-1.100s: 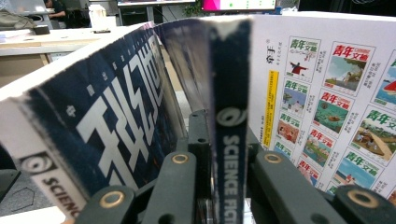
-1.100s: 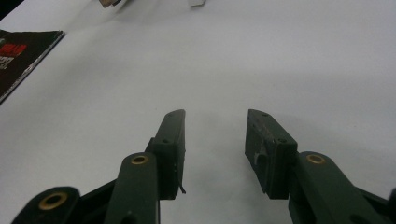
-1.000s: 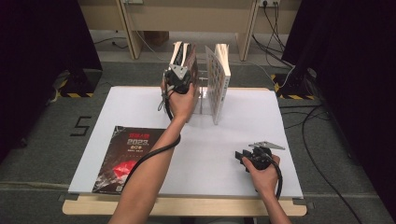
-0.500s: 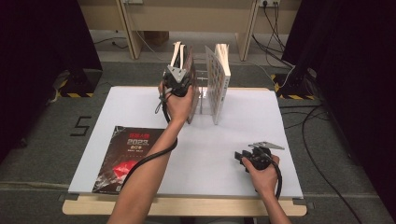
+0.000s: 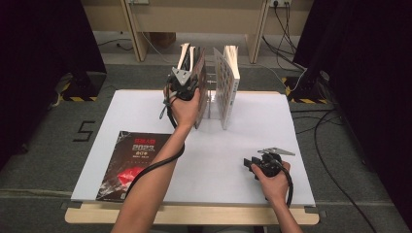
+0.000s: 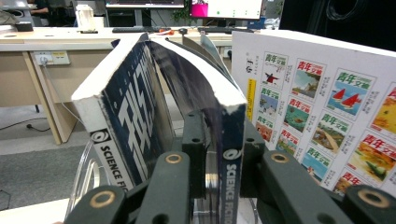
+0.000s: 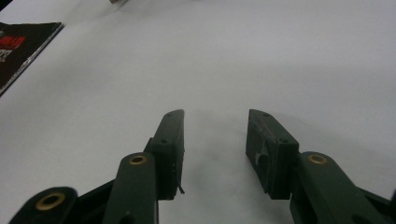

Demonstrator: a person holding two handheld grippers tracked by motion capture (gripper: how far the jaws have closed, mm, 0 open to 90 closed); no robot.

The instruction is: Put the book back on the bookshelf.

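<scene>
At the far edge of the white surface (image 5: pixel 252 141) a clear rack (image 5: pixel 210 99) holds magazines upright. The left claw (image 6: pixel 223 154) is clamped on the spine of a dark Science Fiction magazine (image 6: pixel 231 140), its jaws pressed on either side of the thin bound edge, with the pages bowing away above. That magazine stands in the rack; in the left gripper view I can't tell whether its foot is fully down in the slot. Just to its left stands a thicker issue of the same title (image 6: pixel 123 126), and to its right a white-covered magazine with rows of small cover pictures (image 6: pixel 327 121), apart from the held one.

The right claw (image 7: pixel 215 149) rests low over bare surface near the person's edge, jaws moderately apart and holding nothing. A black magazine with red lettering (image 5: pixel 131 162) lies flat at the near left corner, well apart from the rack.

My reading is that the shelving is partly done: three issues stand in the rack, one of them under the left claw's grip, and the flat black magazine remains to be stood up. Letting go of the held issue comes first.
</scene>
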